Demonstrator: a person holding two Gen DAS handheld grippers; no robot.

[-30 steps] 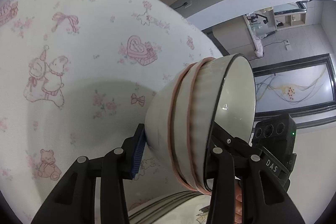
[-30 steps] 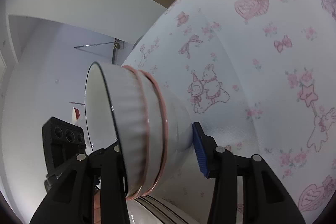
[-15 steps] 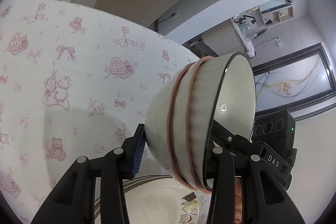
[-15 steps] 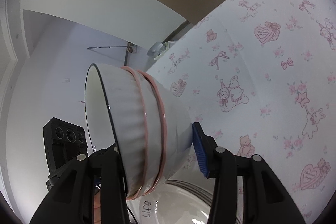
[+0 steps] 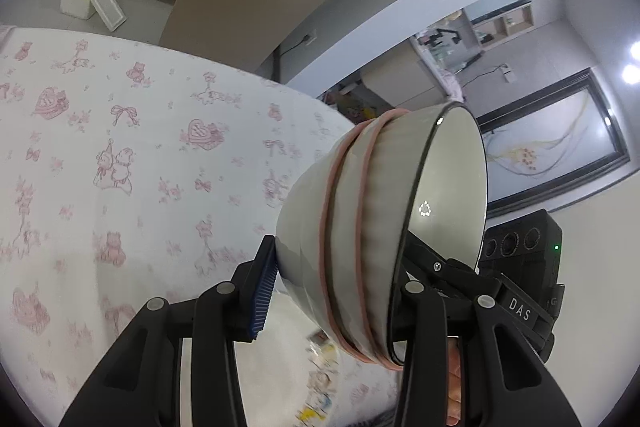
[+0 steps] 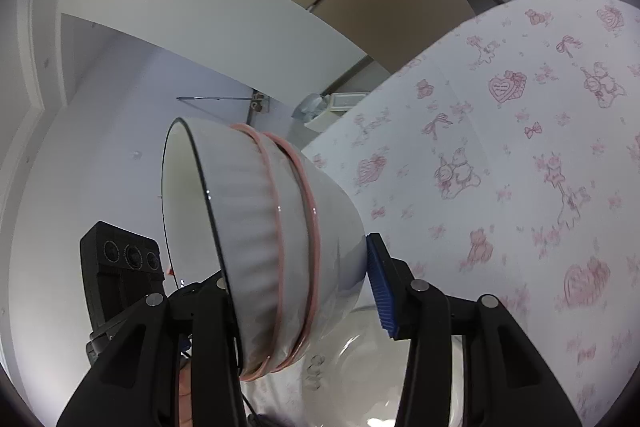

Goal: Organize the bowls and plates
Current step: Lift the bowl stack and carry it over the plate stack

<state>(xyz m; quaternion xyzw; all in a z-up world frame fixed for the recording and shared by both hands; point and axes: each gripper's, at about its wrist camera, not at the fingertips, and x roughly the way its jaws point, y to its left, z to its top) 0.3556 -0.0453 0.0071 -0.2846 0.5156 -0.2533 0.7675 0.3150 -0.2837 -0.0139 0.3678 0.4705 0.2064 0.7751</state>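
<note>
Stack of three nested bowls (image 5: 360, 239) was held aloft over tabletop (image 5: 120, 147), gripped by left tool (image 5: 332, 287) and right tool (image 6: 304, 287); uneven motion risked bowls slipping onto plate (image 6: 420, 367) below.

You have a nested stack of bowls (image 5: 360, 227) held on its side above the cloth, mouth turned to the right in the left wrist view and to the left in the right wrist view (image 6: 256, 227); the innermost bowl is white with a thin dark rim and a softly ribbed outer wall; the two behind it show pink rims; below the stack, a white plate (image 6: 360, 355) lies flat on the cloth, blurred, with small printed figures on it.
</note>
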